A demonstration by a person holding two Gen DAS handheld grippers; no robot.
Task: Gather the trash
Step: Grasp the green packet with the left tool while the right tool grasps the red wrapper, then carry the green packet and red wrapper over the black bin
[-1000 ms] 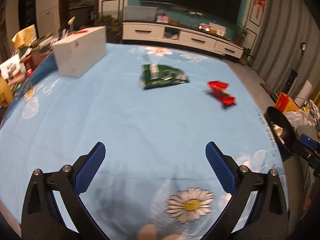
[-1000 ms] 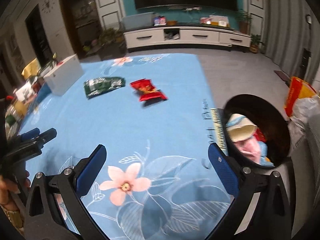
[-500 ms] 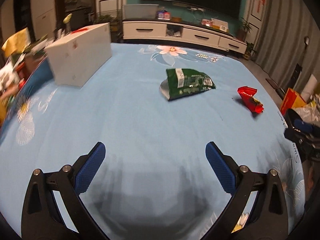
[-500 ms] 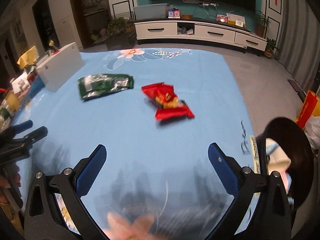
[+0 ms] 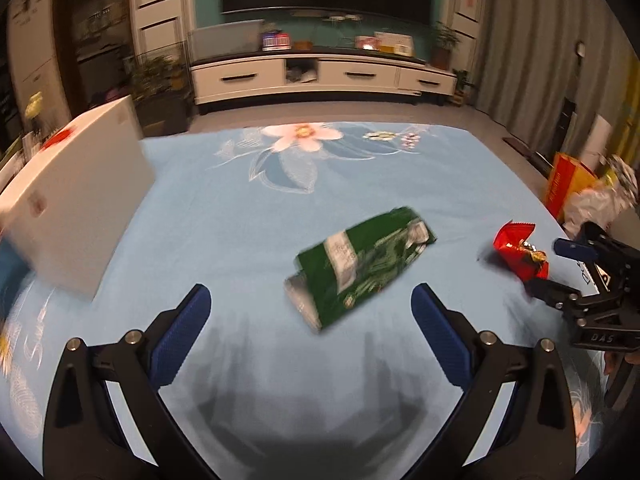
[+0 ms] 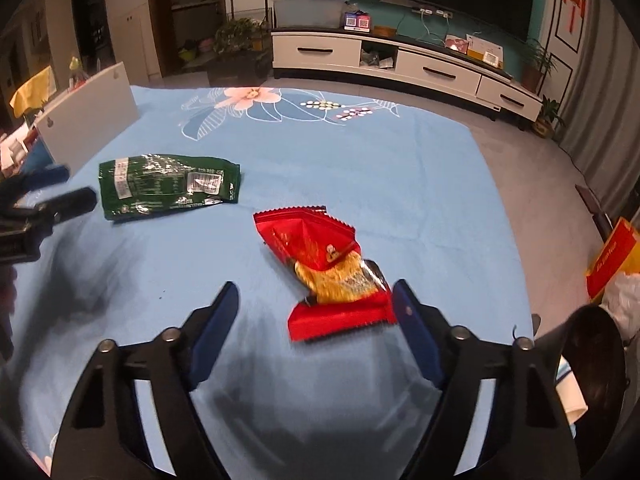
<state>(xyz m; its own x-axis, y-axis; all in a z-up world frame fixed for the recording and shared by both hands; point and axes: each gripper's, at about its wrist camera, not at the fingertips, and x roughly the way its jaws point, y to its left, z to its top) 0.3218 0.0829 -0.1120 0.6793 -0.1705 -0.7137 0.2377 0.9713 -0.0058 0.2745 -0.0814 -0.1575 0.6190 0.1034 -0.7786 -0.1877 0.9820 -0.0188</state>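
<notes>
Red wrapper [image 6: 320,268], crinkled glossy foil, lies between right gripper [image 6: 316,316] fingers, just closing, not gripping. Green packet [image 5: 360,268] flat; left gripper [image 5: 310,320] wide open, empty.

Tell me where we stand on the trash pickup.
Done: some trash already lies in the black bin beside the table. In hand: nothing is gripped. The right gripper, its jaws just closing, has the red wrapper between them but not pinched; the left gripper is open, short of the green bag. Left: both pieces still lie on the blue cloth.
</notes>
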